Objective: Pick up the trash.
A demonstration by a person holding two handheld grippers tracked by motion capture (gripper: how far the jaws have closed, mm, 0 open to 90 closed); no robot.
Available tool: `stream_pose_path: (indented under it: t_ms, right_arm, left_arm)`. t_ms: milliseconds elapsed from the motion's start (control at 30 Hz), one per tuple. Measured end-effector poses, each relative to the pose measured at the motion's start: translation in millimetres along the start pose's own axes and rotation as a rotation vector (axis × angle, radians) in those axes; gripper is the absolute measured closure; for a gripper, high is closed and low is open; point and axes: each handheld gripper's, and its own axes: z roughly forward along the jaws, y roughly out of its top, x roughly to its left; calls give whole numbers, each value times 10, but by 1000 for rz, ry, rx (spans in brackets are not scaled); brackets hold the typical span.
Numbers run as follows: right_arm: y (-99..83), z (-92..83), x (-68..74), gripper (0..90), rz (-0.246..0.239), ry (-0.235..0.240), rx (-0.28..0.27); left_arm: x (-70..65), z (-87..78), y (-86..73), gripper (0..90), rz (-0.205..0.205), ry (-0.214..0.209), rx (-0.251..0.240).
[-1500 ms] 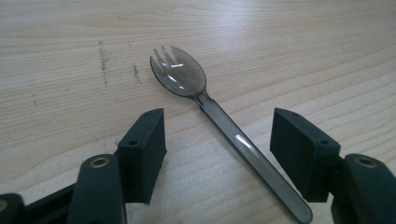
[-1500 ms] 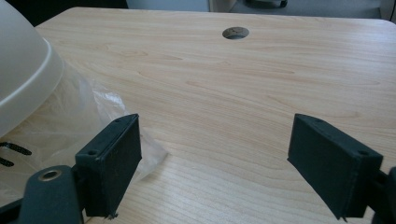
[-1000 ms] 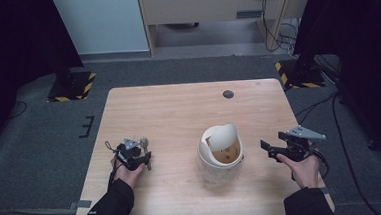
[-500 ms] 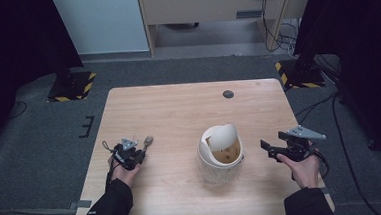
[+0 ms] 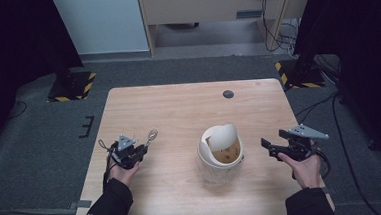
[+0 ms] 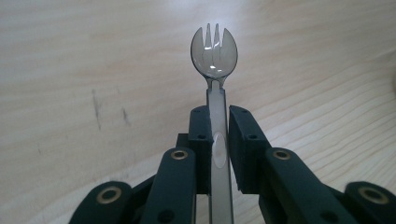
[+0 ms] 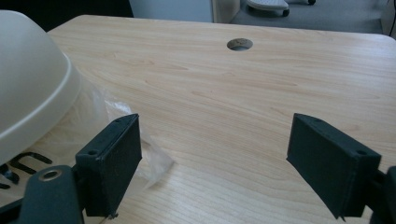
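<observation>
One wooden table (image 5: 189,112) is seen from the high view, with a single round hole (image 5: 228,94) near its far edge. One cream container (image 5: 220,153) stands on it right of centre, a domed lid (image 5: 223,135) tilted across its mouth so that brown contents are partly exposed; what they are cannot be made out. In the right gripper view the container is cut off at the left edge, and crumpled clear plastic film (image 7: 140,144) is seen lying beside it.

Two grippers are counted, one in each hand. The right gripper (image 5: 267,147) is held over the table's right side, near the container but apart from it; its jaws are spread wide with nothing between them, as shown in the right gripper view (image 7: 215,161). The left gripper (image 5: 142,150) is held over the left side, well apart from the container, and its jaws are clamped on the handle of one clear plastic spork (image 6: 214,51). The spork's head (image 5: 152,136) projects beyond the jaws above the wood; its lower handle is hidden between the pads (image 6: 201,140).
</observation>
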Motion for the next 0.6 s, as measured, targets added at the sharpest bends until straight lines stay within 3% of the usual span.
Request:
stream_pose_path:
  t_ms: [433,600]
  right_arm:
    - [210,-160,119,229,-18,45,-91]
    - [295,-220,197,252,-11,85,-138]
  left_arm:
    - [-269,-438,237,793,65,-76,-269]
    - [-338,-556,282,793,75,-99,-326]
